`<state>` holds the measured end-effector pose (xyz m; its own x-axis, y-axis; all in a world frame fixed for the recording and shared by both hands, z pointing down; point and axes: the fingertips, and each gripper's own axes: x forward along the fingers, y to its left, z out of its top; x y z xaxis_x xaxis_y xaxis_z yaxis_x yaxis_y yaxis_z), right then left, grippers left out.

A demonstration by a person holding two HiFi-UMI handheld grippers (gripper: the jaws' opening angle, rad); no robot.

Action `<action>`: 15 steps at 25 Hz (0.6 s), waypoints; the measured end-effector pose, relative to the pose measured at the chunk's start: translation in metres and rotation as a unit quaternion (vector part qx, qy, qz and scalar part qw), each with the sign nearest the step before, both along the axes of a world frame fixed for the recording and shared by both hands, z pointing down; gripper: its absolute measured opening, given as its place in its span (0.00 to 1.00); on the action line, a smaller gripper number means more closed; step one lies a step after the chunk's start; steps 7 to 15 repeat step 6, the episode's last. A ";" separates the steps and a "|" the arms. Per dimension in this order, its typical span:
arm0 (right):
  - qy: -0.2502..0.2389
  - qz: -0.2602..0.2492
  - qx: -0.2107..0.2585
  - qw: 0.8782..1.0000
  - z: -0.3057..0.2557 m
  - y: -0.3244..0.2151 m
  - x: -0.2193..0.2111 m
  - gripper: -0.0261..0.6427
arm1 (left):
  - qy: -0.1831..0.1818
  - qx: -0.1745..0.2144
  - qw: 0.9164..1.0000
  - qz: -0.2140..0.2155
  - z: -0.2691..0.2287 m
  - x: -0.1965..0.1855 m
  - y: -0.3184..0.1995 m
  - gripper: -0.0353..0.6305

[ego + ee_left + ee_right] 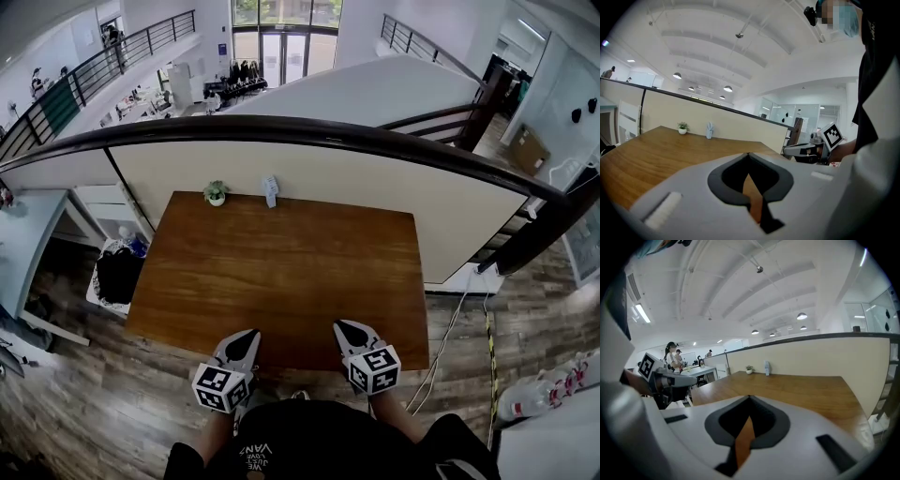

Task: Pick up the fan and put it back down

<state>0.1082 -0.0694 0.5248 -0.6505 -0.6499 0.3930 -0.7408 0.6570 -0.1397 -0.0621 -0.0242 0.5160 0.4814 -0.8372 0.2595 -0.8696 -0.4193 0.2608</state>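
Note:
A small pale blue fan [270, 190] stands upright at the far edge of the wooden table [281, 281], against the half wall. It also shows far off as the fan [709, 130] in the left gripper view and the fan [767, 367] in the right gripper view. My left gripper [247, 336] and right gripper [349, 328] hover side by side over the table's near edge, far from the fan. Both are shut with nothing between the jaws, as the left gripper [748, 153] and right gripper [749, 397] show in their own views.
A small potted plant [216, 193] sits just left of the fan. A cream half wall with a dark rail [328, 173] backs the table. A cart with a black bag [117, 274] stands at the table's left; a white cable [452, 323] runs on the floor at its right.

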 end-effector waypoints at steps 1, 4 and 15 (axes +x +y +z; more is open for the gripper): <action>0.000 0.000 0.000 1.000 0.000 0.000 0.001 0.06 | 0.000 0.000 1.000 0.000 0.001 0.000 0.000 0.07; 0.002 -0.003 0.001 1.000 0.000 -0.003 0.002 0.06 | -0.001 0.002 1.000 0.001 0.001 0.002 -0.003 0.07; 0.003 -0.004 0.002 1.000 0.000 -0.005 0.002 0.06 | -0.002 0.003 1.000 0.002 0.001 0.003 -0.005 0.07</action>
